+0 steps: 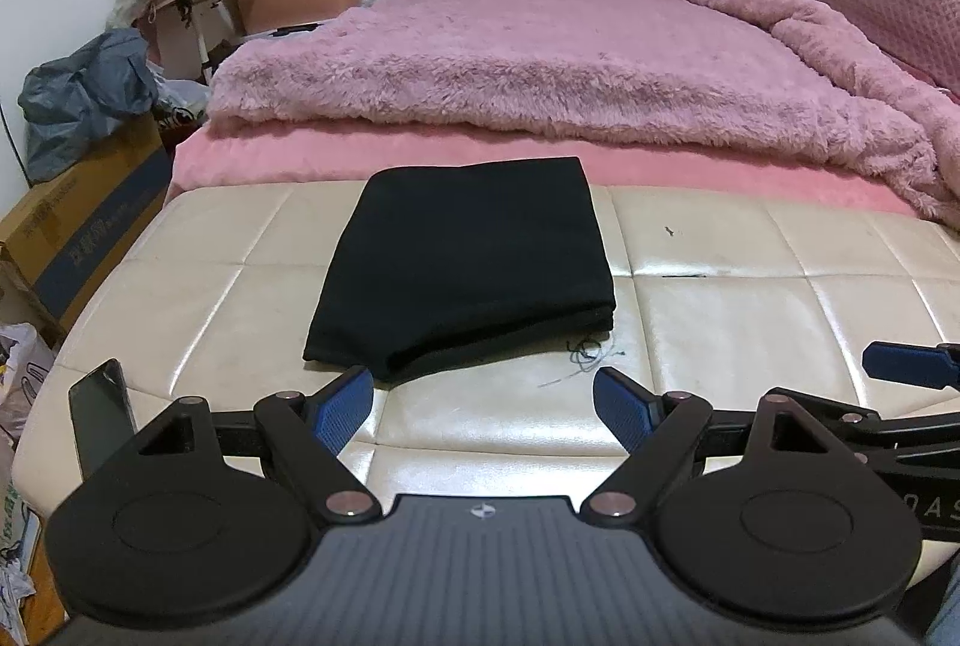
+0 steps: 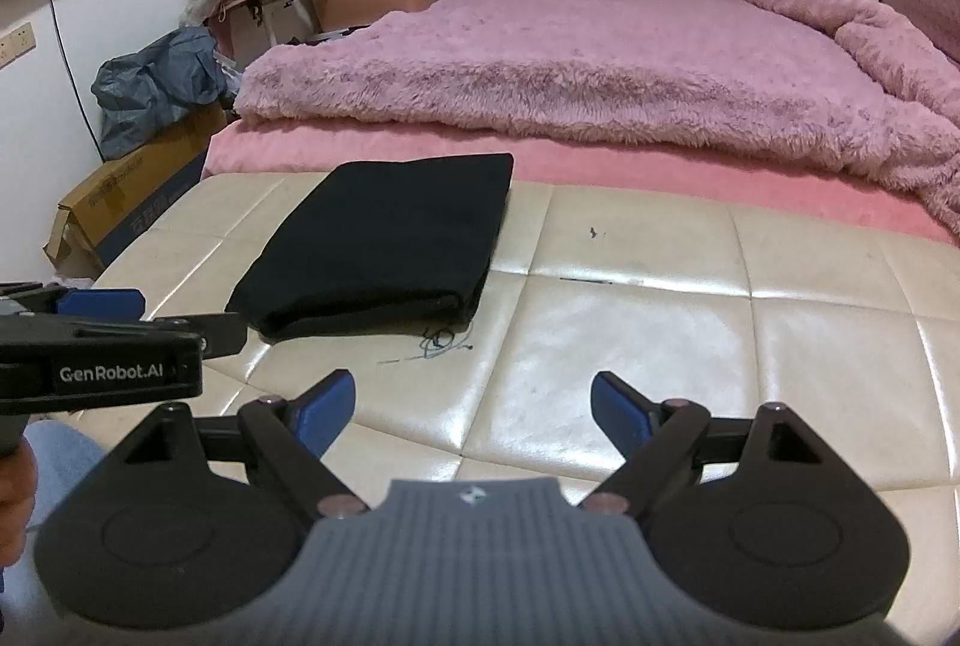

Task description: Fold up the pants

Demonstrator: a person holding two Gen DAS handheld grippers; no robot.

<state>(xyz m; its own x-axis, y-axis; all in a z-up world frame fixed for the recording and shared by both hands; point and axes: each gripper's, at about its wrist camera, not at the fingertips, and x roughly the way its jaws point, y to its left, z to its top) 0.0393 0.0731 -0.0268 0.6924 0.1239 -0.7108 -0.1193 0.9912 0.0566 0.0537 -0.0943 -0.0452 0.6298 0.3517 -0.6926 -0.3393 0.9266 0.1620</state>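
Black pants (image 1: 462, 268), folded into a compact rectangle, flat on cream quilted bench (image 1: 750, 310), far edge of pants close to pink bed (image 1: 540, 64). Left gripper (image 1: 483, 397) just in front of pants: fingers spread, empty. Right gripper (image 2: 474, 406) in front and to right of pants: fingers spread, empty. Loose thread (image 2: 441, 343) beside near edge of pants.

Black pants (image 1: 462, 262), cream quilted bench (image 1: 750, 310)

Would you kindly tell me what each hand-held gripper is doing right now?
Left hand-held gripper: open, holding nothing.
Right hand-held gripper: open, holding nothing.
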